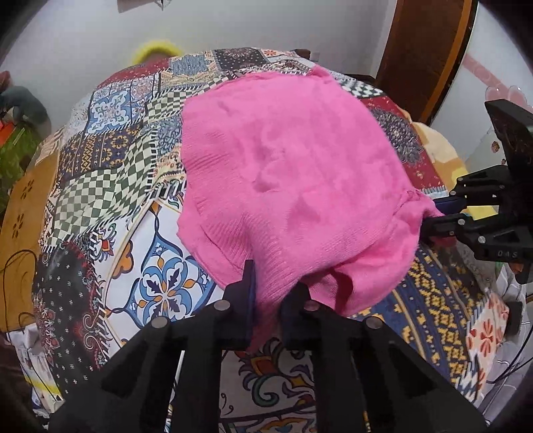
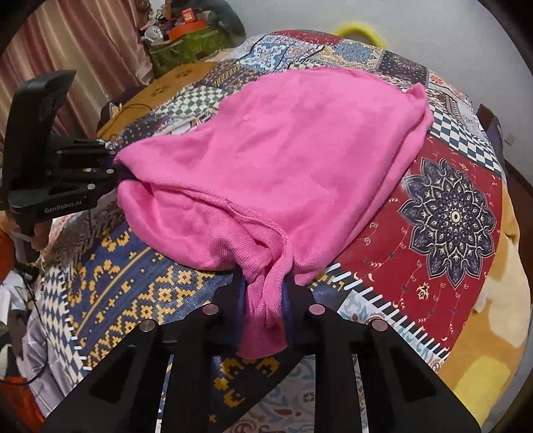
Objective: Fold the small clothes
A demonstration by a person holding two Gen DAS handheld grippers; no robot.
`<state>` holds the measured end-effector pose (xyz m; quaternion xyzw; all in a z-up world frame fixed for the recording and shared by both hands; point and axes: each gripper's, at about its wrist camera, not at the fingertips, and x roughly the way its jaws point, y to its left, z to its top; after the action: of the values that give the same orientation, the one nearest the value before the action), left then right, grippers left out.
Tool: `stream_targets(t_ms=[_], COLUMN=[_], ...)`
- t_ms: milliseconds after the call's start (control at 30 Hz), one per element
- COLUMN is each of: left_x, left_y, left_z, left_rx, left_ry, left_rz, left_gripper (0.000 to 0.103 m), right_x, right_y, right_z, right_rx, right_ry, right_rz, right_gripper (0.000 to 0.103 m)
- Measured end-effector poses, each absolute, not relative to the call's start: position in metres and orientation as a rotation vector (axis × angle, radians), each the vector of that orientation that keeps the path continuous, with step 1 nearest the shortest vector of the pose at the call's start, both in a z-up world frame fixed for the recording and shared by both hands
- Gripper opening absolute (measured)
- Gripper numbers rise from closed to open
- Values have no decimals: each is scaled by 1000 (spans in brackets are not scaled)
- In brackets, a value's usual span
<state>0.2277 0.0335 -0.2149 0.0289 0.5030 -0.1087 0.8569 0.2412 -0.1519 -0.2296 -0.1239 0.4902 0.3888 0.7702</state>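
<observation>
A pink knitted garment (image 1: 293, 173) (image 2: 283, 150) lies spread on a bed with a patchwork cover (image 1: 116, 160) (image 2: 449, 206). In the left wrist view my left gripper (image 1: 266, 293) is shut on the garment's near edge, with pink cloth bunched between its fingers. My right gripper (image 2: 265, 293) is shut on another near corner, and a fold of cloth hangs down between its pads. Each gripper shows in the other's view: the right one (image 1: 436, 218) at the garment's right corner, the left one (image 2: 116, 166) at its left corner. The near edge is lifted slightly off the cover.
A yellow fluffy object (image 1: 156, 50) (image 2: 359, 31) sits at the bed's far edge. A dark wooden post (image 1: 423, 50) stands to the right. A curtain (image 2: 66, 40) and a green box of clutter (image 2: 186, 43) stand to the left. A yellow blanket (image 2: 493, 299) lies at the bed's right side.
</observation>
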Motion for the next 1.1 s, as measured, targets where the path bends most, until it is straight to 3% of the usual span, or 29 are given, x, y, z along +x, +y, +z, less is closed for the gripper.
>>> stream_targets(t_ms=[367,600,933,1033,1100], left_x=[262,332,447,471,480], left_y=[40,46,64,72,78], left_z=[-159,-127,-164,-183,-187], left_rx=[-41,-85,-120,-135,-134], left_ry=[985,957,1076,1111,1089], left_rz=[-270,-276,-239,-182,-122], left_gripper=[10,10,11,17,32], right_x=[278,326,421,445,456], right_y=[-171,-168,-146,-145,-147], right_z=[-168,-123,-140,-157,-161], right_rx=[-152,-154,-166,-143,-144], right_ry=[930,843,920,948,935], right_rz=[835,798,737,692,624], right_gripper=[15,14,17,20,35])
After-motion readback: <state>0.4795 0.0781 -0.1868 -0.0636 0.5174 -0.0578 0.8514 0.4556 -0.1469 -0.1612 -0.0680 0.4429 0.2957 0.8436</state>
